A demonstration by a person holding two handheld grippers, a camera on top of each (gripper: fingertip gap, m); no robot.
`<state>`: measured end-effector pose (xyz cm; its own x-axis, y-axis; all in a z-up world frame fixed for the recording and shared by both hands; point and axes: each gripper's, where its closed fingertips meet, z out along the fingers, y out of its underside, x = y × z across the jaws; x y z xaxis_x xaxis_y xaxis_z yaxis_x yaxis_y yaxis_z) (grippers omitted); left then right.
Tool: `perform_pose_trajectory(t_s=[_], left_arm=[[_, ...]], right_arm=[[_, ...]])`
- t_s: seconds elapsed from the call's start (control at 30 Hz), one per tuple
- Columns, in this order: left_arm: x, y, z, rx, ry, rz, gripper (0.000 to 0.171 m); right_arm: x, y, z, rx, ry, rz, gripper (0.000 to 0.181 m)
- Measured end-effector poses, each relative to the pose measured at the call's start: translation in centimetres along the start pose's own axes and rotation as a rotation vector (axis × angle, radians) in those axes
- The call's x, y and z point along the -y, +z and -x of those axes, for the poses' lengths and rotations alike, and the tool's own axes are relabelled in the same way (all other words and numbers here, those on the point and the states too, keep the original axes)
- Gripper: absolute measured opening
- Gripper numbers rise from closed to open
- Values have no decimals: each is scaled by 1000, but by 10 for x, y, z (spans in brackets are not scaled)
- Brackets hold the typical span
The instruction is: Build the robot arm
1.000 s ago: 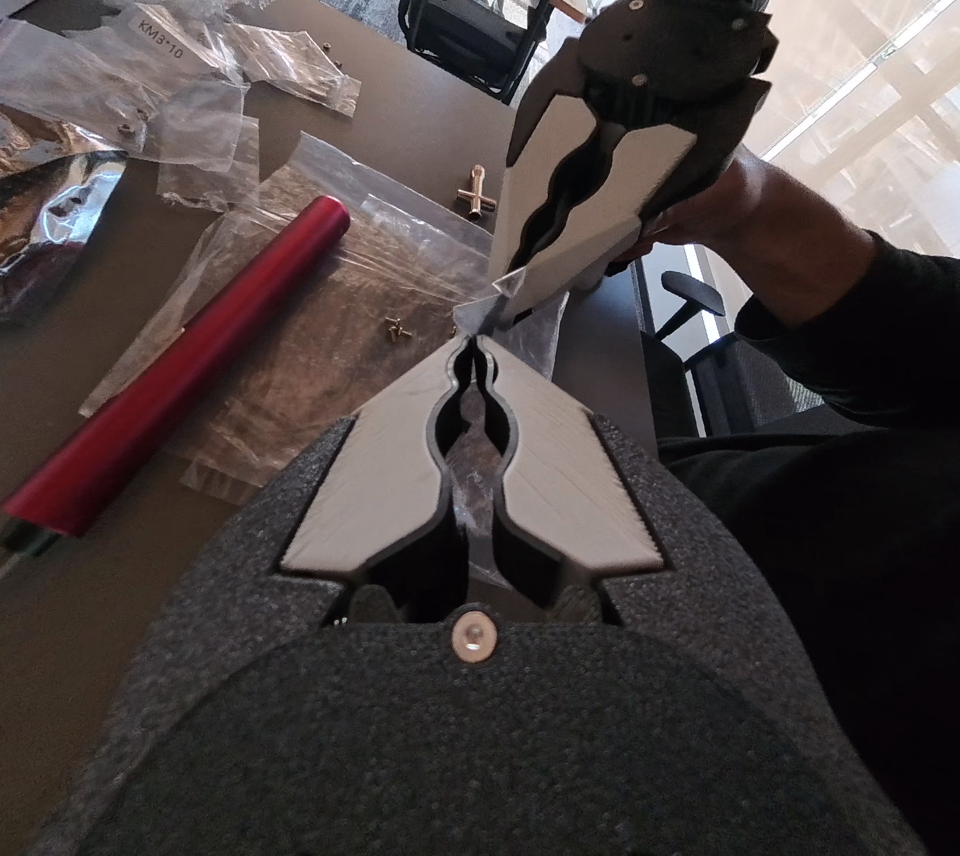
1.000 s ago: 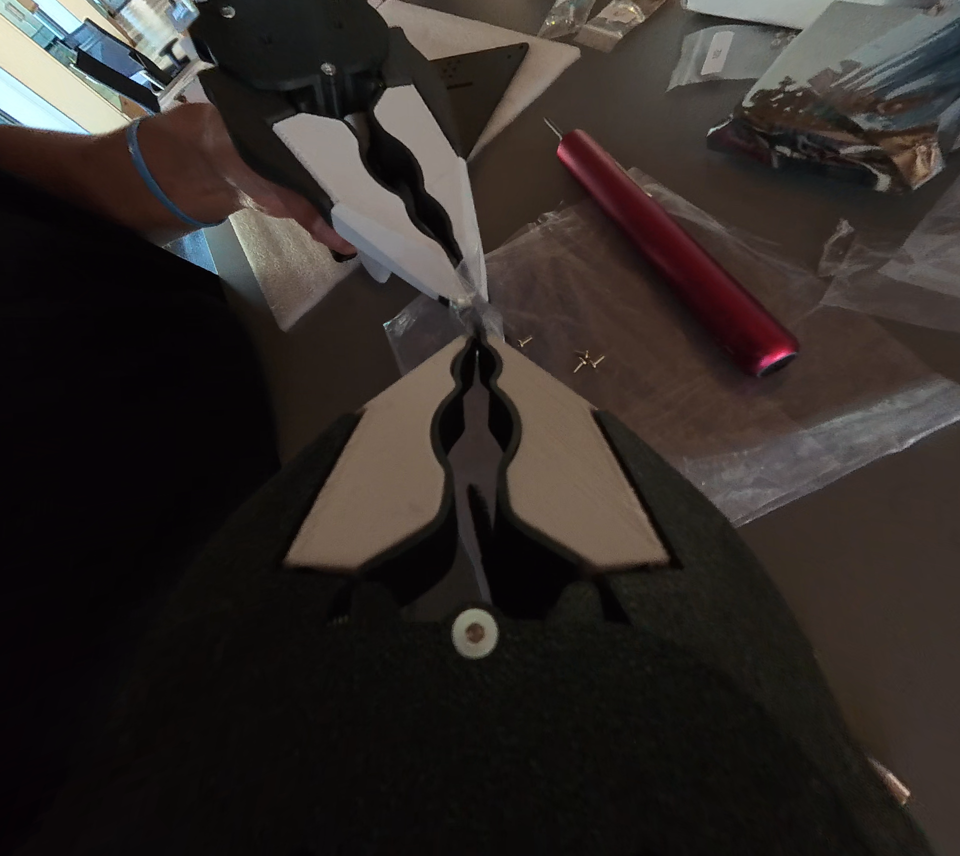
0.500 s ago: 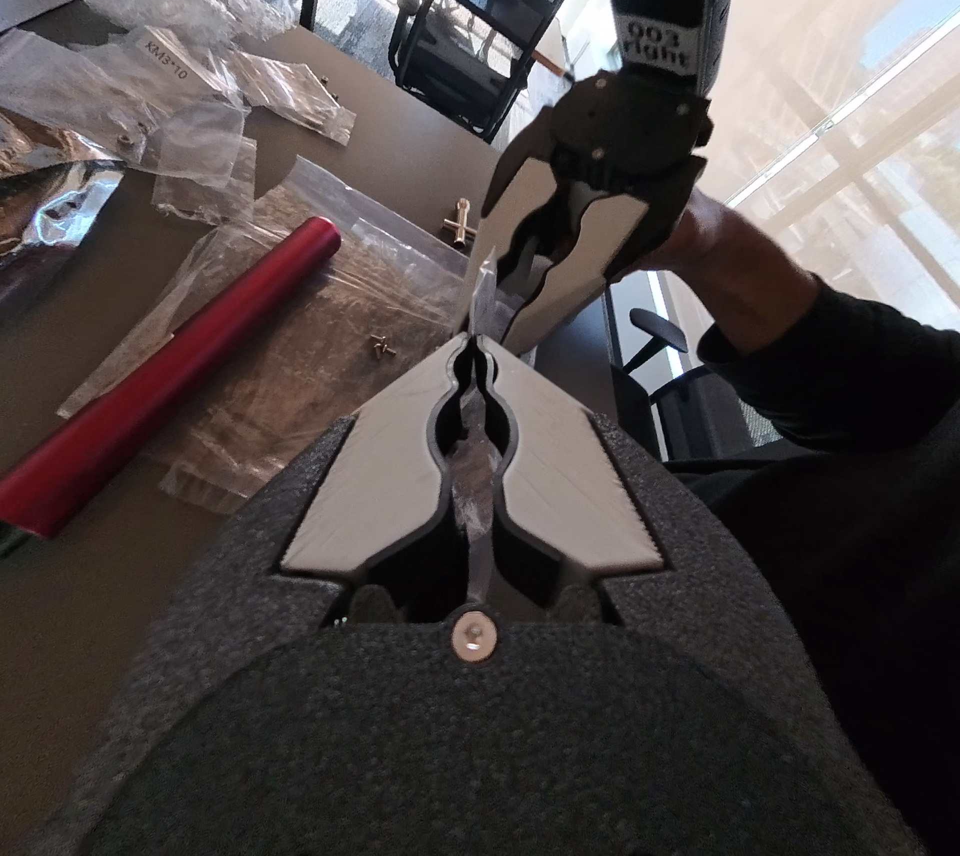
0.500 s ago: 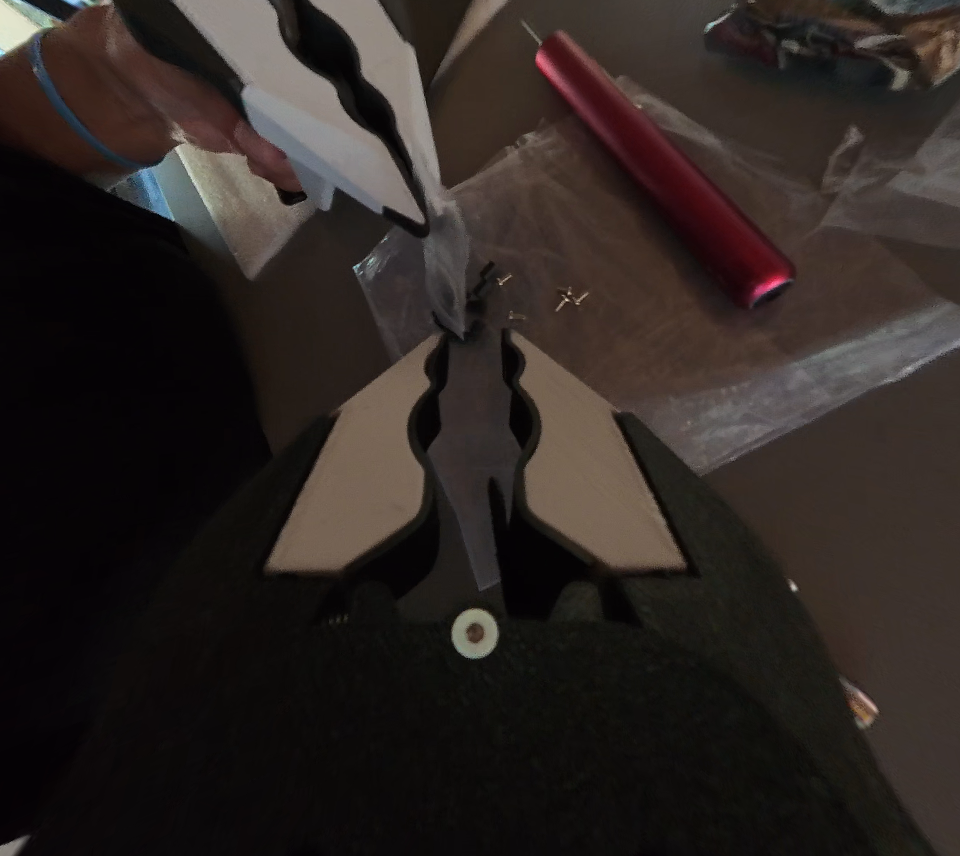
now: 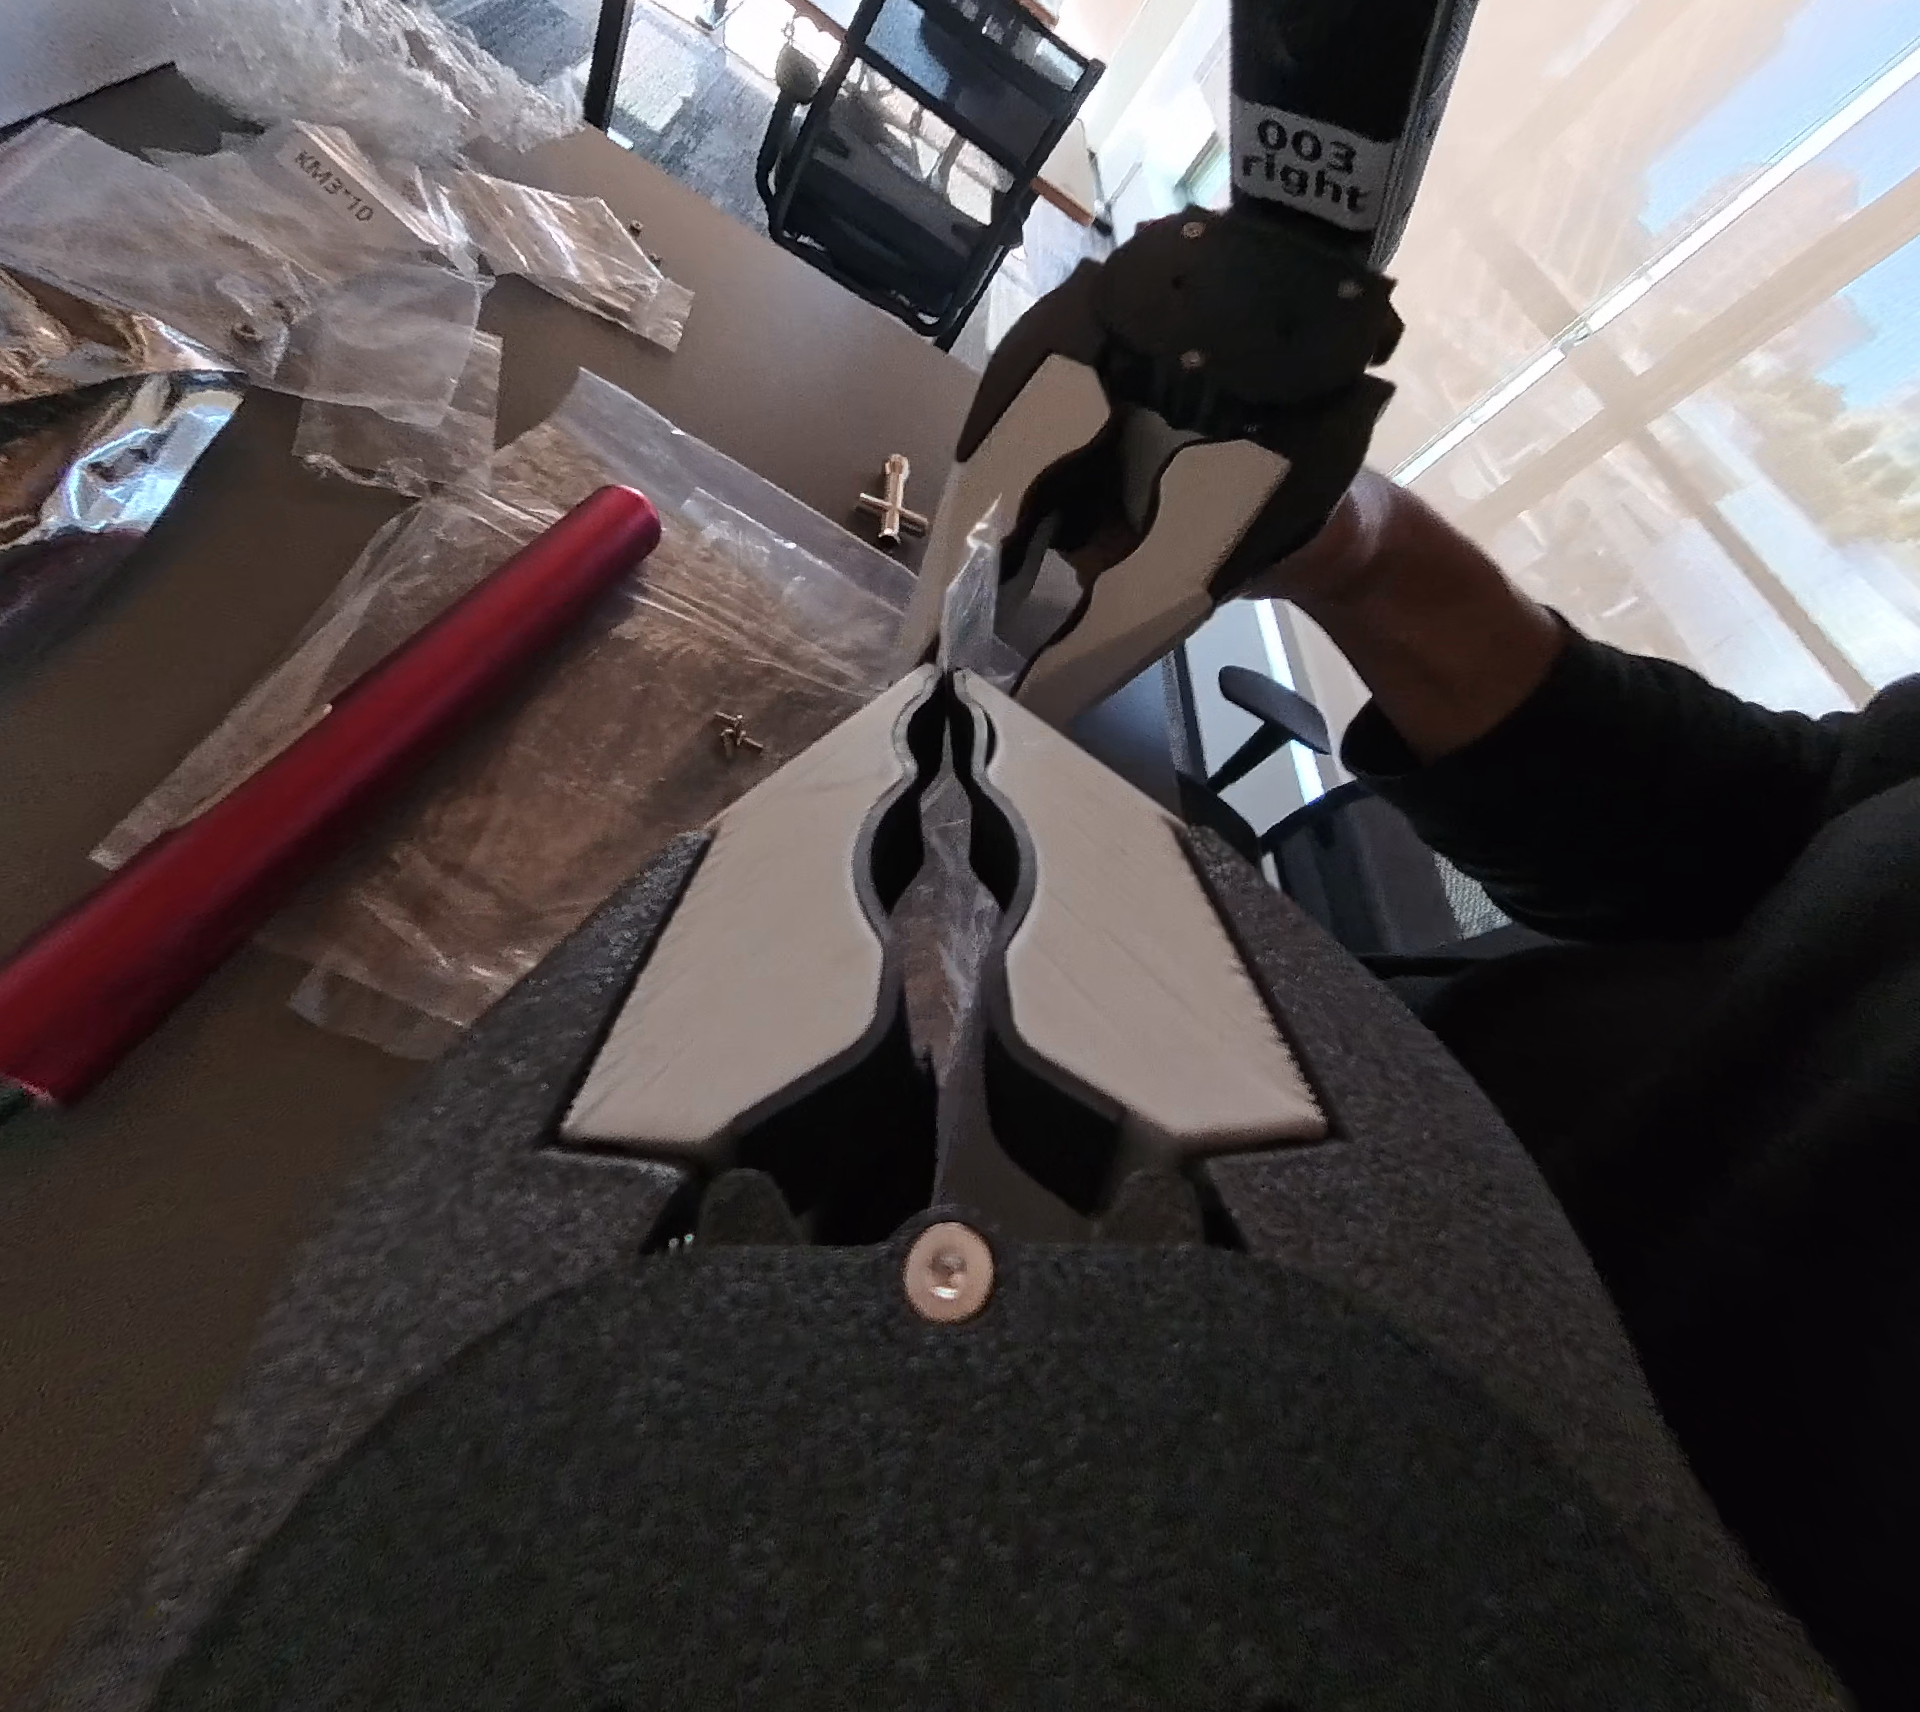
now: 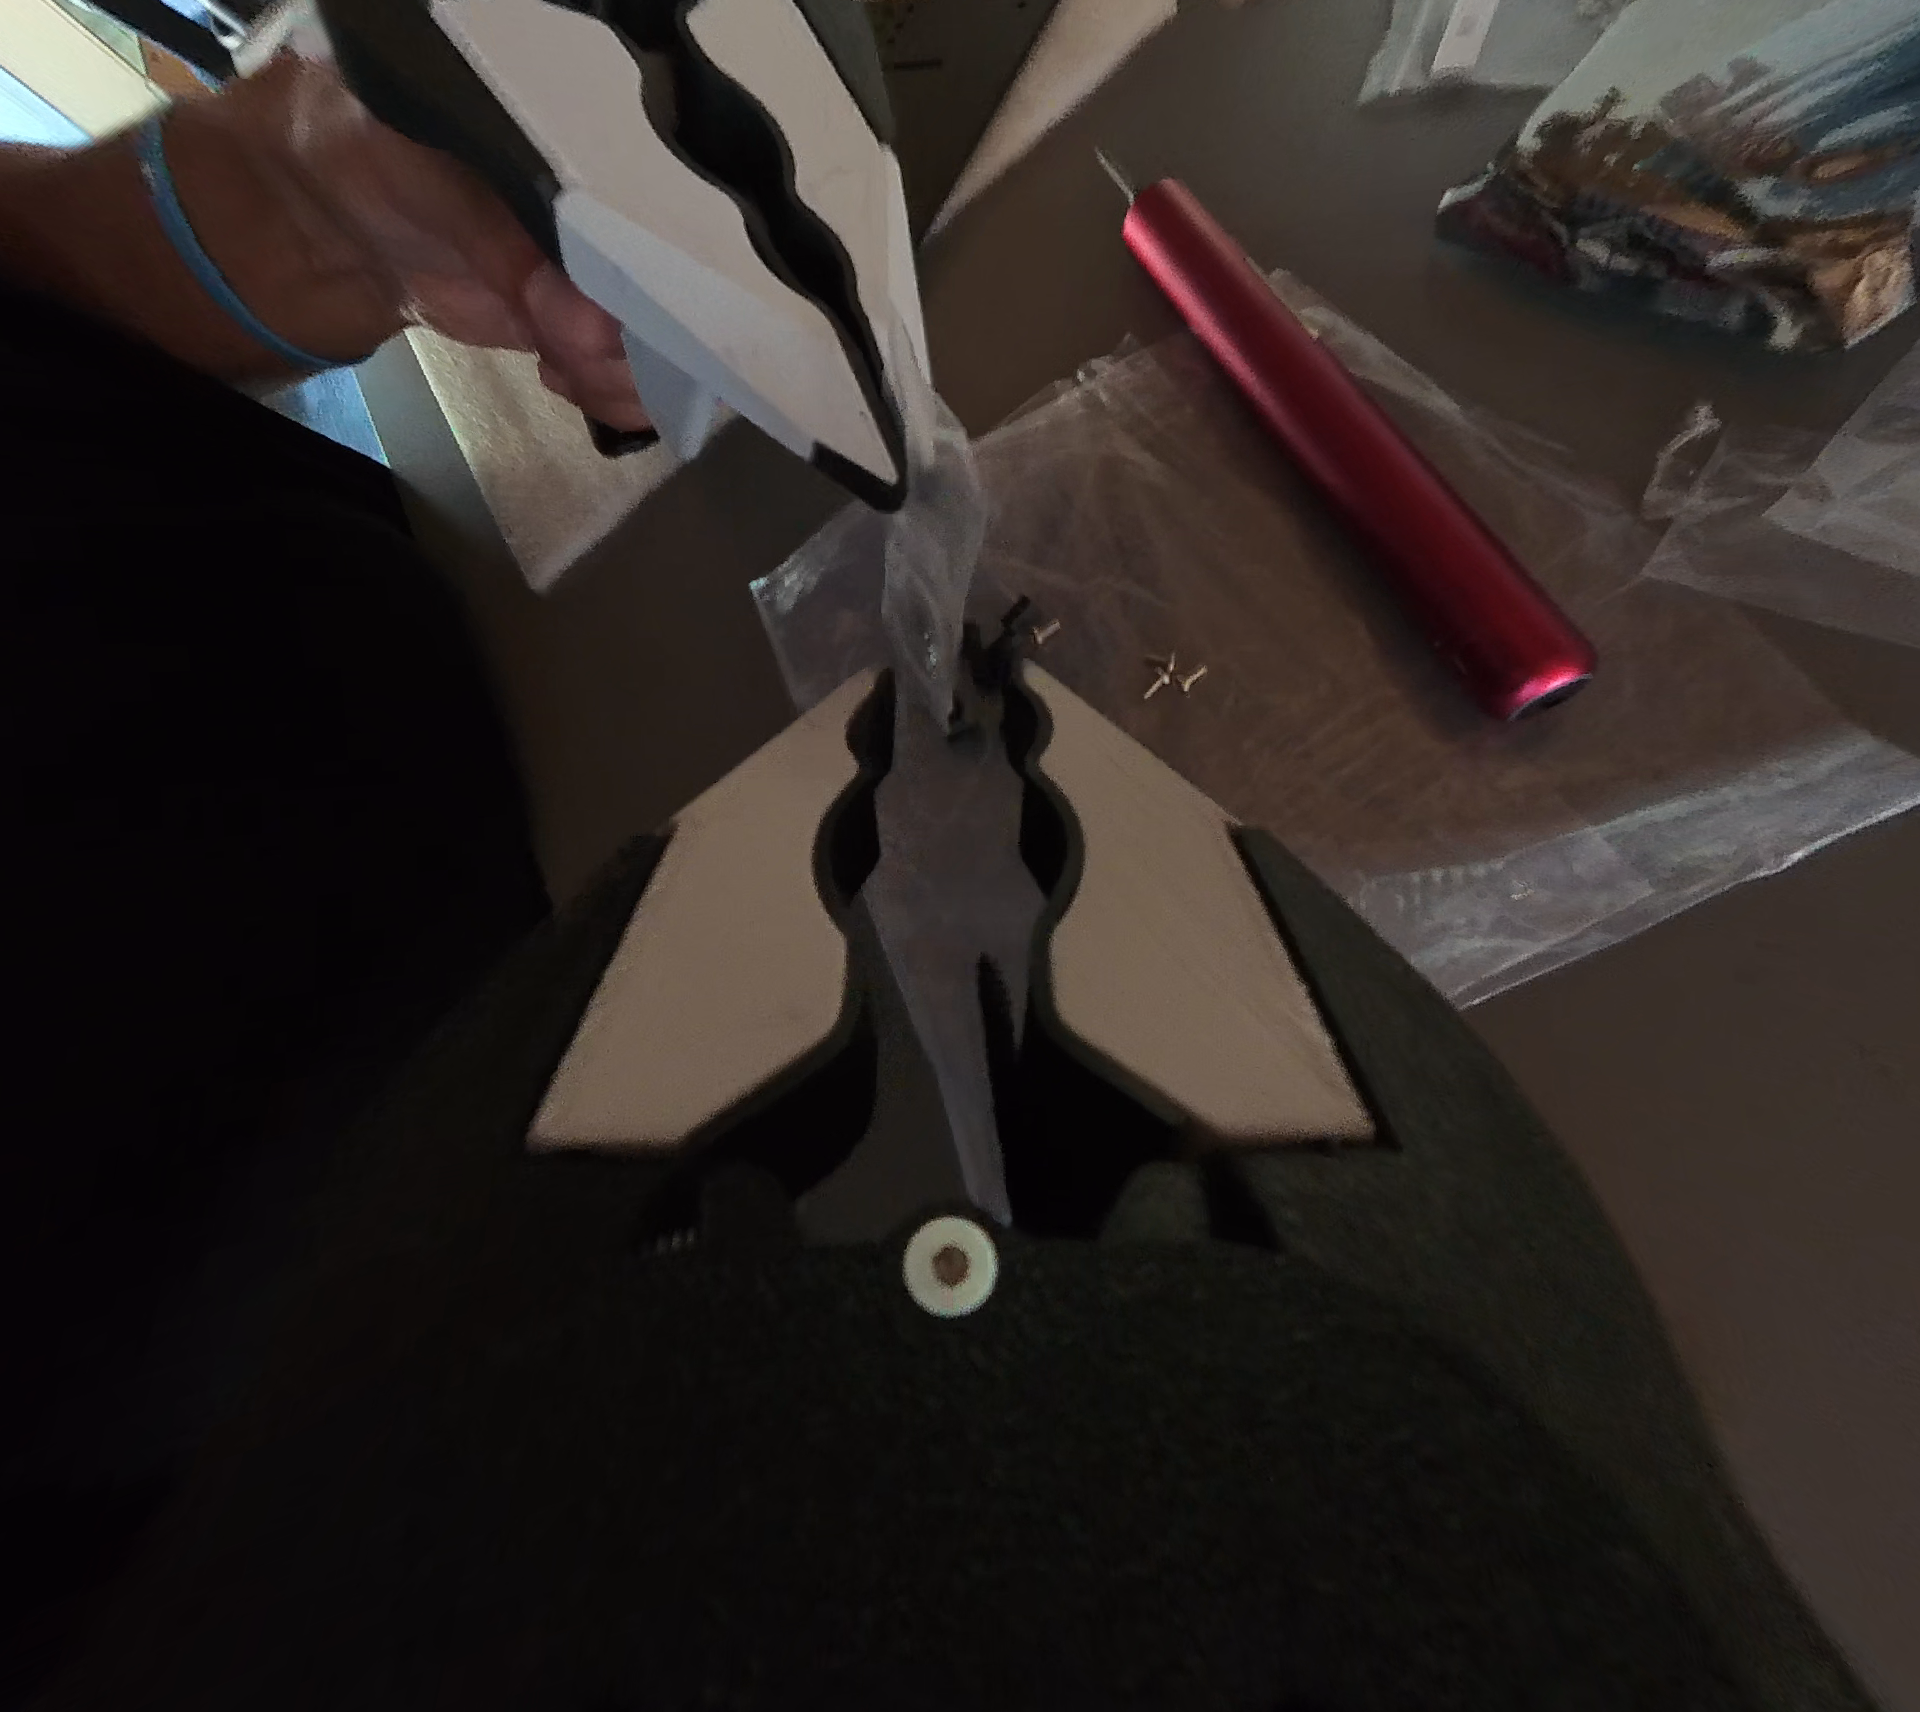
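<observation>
Clenched jaws on the left gripper (image 5: 948, 675) pinch a small clear plastic bag (image 6: 932, 540), which trails back between its fingers; the right gripper (image 6: 956, 688) stands with its jaws parted, the bag's lower end hanging into the gap between them; small dark screws (image 6: 992, 639) show at that end; both hover over a brown table (image 5: 135, 1174); a red metal tube (image 6: 1351, 457) lies on a larger clear bag (image 6: 1558, 789), loose screws (image 6: 1172, 677) beside it.
</observation>
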<state>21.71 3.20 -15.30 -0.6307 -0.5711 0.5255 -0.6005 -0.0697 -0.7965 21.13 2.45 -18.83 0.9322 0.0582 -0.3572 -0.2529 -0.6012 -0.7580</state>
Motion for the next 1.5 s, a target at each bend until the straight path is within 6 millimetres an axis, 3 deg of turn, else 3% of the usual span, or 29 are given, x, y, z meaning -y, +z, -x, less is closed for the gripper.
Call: perform_pose_trajectory(t_s=[0.1, 0.23, 0.3, 0.33, 0.4, 0.5, 0.73, 1.0, 1.17, 1.27, 1.33, 1.4, 1.47, 1.5], left_arm=[[6, -5, -5, -36, -34, -34, 0], [10, -10, -11, -84, -60, -70, 2], [5, -11, -14, -104, -53, -54, 26], [1, -11, -16, -107, -38, -35, 28], [-1, -13, -21, -114, 17, -38, 24], [0, -15, -33, -146, 77, -50, 1], [9, -21, -35, -122, 131, -108, 0], [22, -29, -50, -217, 68, -200, 0], [19, -35, -63, -271, 101, -191, 0], [12, -34, -64, -253, 92, -171, 0], [9, -34, -54, -185, 44, -174, 4], [6, -41, -39, -93, -11, -185, 30], [2, -53, -28, -11, -50, -197, 30], [1, -59, -25, 19, -60, -204, 30]], right_arm=[[11, -5, 8, 8, -54, -59, 3], [16, -8, 13, 25, -48, -79, 1], [21, -12, 15, 50, -20, -112, 0], [24, -14, 21, 99, 4, -132, 0], [30, -19, 28, 153, 24, -167, 0], [36, -24, 39, 212, 34, -189, 0], [46, -25, 43, 245, 58, -236, 4], [63, -28, 57, 295, 40, -346, 0], [64, -33, 70, 359, 33, -378, 0], [58, -32, 71, 329, 2, -303, 0], [53, -34, 51, 220, -16, -237, 0], [46, -49, -16, -118, -74, -123, 0], [55, -83, -88, -482, -187, -45, 0], [60, -96, -114, -599, -257, 15, 0]])
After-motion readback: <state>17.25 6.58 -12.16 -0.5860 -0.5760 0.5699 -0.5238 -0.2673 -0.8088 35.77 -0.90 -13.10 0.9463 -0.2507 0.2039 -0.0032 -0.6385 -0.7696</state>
